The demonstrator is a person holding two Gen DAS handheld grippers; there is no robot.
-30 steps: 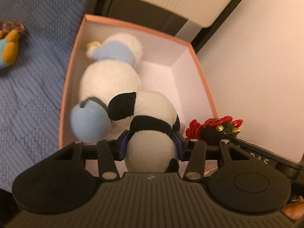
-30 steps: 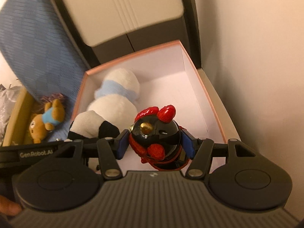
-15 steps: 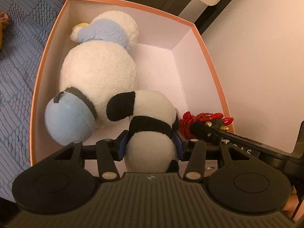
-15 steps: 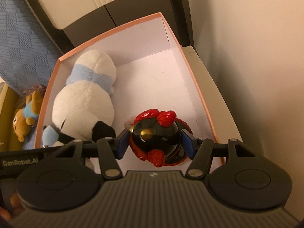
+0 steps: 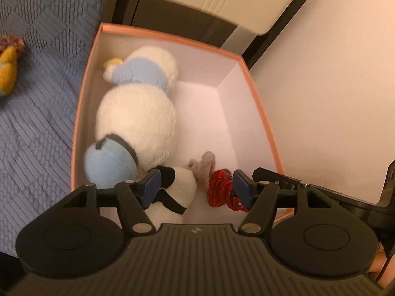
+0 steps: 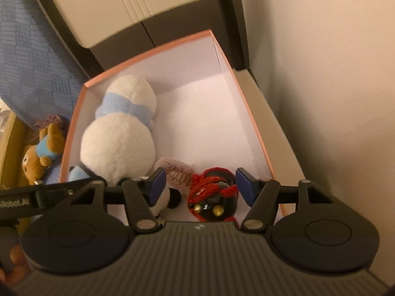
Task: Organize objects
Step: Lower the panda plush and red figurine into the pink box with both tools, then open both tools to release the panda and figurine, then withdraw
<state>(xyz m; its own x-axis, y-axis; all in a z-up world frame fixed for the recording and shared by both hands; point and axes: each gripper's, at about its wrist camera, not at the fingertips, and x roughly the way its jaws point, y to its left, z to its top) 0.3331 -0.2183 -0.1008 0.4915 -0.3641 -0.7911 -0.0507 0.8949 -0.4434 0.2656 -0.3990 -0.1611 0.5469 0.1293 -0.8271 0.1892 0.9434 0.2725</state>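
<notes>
- Currently, far left of the left wrist view: blue textured bedspread (image 5: 37,98), with a yellow-and-blue plush toy (image 5: 7,71) lying on it at the frame's left edge.
- In the right wrist view the same spot shows a brown bear plush in a light blue shirt (image 6: 40,153), outside the box, just beside its left wall.
- Centre: pink-rimmed white cardboard box (image 5: 259,113), open top.
- Left half of the box: large white snowman plush with light blue scarf (image 5: 138,116), lying lengthwise, light blue cap (image 5: 108,162) towards the camera.
- Lower centre, inside the box: black-and-white panda plush (image 5: 177,192), touching the snowman's cap end.
- Next to it, a small grey-beige fuzzy toy (image 5: 205,165), between panda and red toy; can't tell what it is.
- Right of that: round black toy with red yarn trim and gold studs (image 6: 214,197), on the box floor near the near wall.
- Left gripper (image 5: 195,187): blue pads spread apart, holding nothing, above panda and red toy.
- Right gripper (image 6: 200,185): pads apart as well, black toy below between them, not clamped.
- Right of frame: plain cream wall (image 6: 333,74).
</notes>
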